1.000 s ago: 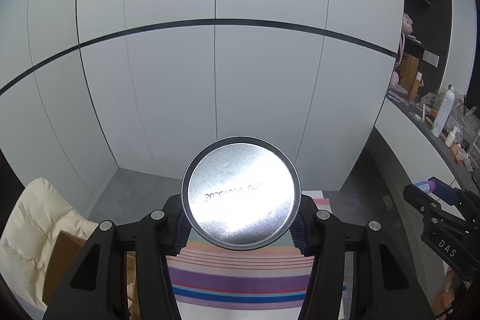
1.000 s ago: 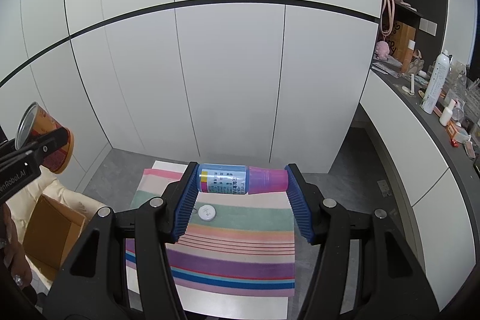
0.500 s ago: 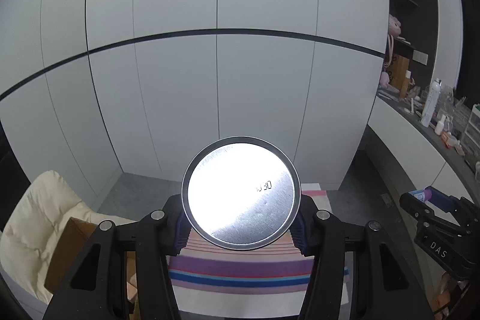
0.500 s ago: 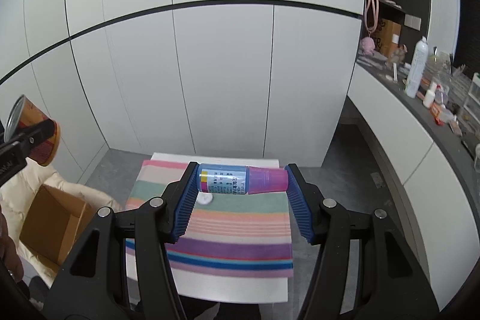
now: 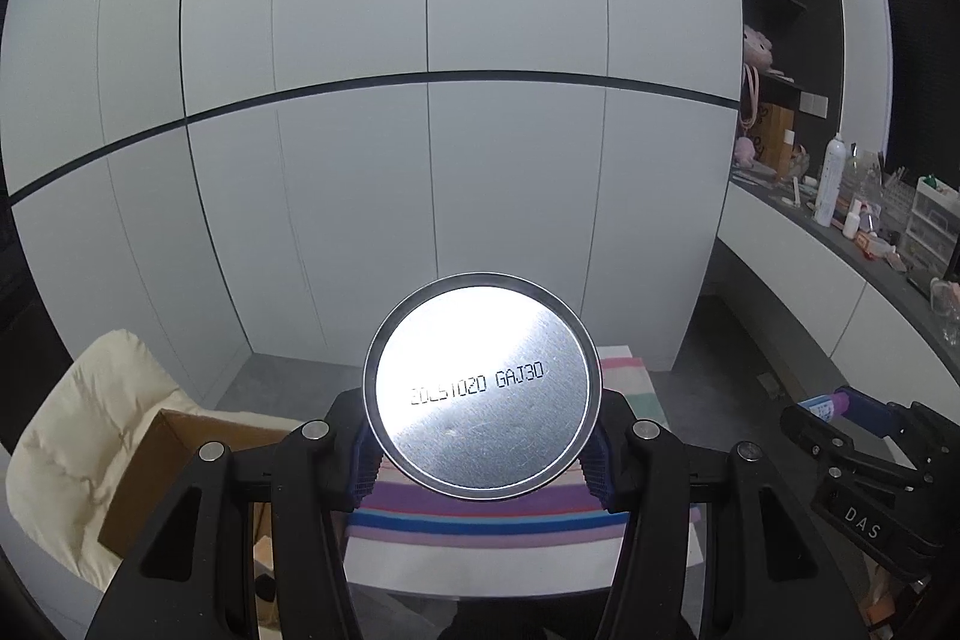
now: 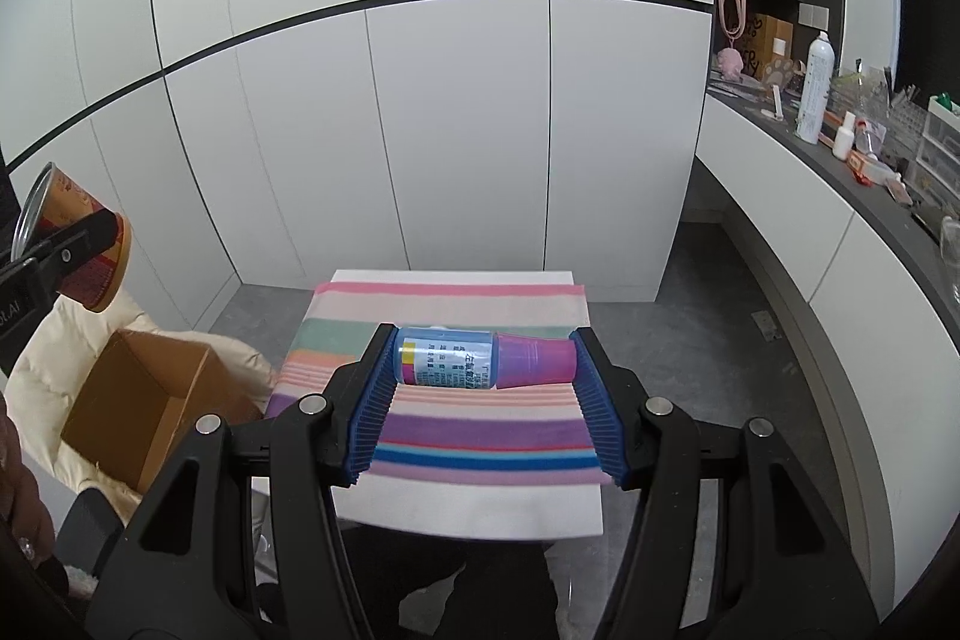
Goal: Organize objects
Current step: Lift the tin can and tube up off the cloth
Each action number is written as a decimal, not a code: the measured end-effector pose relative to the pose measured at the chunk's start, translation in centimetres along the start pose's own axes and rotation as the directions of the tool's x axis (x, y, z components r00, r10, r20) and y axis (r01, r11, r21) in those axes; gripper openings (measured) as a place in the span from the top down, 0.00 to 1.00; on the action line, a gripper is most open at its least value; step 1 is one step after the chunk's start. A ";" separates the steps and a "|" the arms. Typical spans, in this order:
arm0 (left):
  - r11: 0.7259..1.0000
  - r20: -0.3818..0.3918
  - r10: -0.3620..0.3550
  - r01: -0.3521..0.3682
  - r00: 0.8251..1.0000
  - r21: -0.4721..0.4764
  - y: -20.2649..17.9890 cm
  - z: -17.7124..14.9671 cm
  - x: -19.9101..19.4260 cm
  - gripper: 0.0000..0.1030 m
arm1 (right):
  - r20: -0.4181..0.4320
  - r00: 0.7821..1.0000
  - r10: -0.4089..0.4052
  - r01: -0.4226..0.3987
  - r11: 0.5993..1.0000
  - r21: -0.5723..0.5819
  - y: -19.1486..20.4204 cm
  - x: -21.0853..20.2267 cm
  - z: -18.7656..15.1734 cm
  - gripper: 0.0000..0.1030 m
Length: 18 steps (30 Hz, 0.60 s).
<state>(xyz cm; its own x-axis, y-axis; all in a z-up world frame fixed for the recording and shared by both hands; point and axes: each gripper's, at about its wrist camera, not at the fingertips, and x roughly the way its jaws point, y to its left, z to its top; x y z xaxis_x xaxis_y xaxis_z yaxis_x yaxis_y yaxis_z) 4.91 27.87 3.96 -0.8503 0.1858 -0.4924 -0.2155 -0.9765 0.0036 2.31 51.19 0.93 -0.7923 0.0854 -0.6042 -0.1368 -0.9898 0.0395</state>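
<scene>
My left gripper (image 5: 481,451) is shut on a round can (image 5: 482,387); its shiny silver end with a printed code faces the camera and hides the pads' contact. In the right wrist view the same can (image 6: 84,226) shows an orange-red label, held in the air at far left. My right gripper (image 6: 485,370) is shut on a small bottle (image 6: 447,358) with a blue label and a purple cap, held crosswise between the blue pads (image 6: 375,412). Both hang in front of a small white table (image 6: 468,514) with a striped cloth (image 6: 480,436).
An open cardboard box (image 6: 138,400) rests on a cream padded chair (image 5: 78,436) left of the table. White cabinet doors (image 6: 456,130) stand behind it. A dark counter (image 6: 870,196) with bottles and clutter runs along the right. A dark sleeve (image 6: 18,496) shows at lower left.
Both grippers have pulled back from the table with their loads, so the table and wall look farther away. The small white disc on the cloth is now almost hidden behind the bottle.
</scene>
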 end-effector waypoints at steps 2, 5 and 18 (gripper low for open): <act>1.000 -0.019 -0.020 0.020 1.000 -0.014 0.2 -0.9 -0.2 0.47 | -0.011 1.000 0.008 -0.008 1.000 -0.003 0.3 -0.4 -1.0 0.42; 0.999 -0.046 -0.033 0.032 0.998 -0.017 0.3 -2.4 -0.4 0.47 | -0.025 1.000 0.019 -0.020 1.000 0.000 0.5 -1.1 -2.3 0.42; 0.999 -0.157 -0.036 0.031 0.987 -0.037 2.1 -8.5 -1.4 0.47 | -0.147 0.987 0.057 -0.054 0.998 0.027 -0.6 -4.2 -9.9 0.42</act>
<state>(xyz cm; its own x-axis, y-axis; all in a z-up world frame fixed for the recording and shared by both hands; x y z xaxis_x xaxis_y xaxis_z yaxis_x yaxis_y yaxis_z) 9.76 24.60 -2.75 -0.7561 0.2016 -0.6226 -0.2235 -0.9737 -0.0438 11.62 50.26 -4.40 -0.7027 0.0107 -0.7114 -0.1100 -0.9895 0.0938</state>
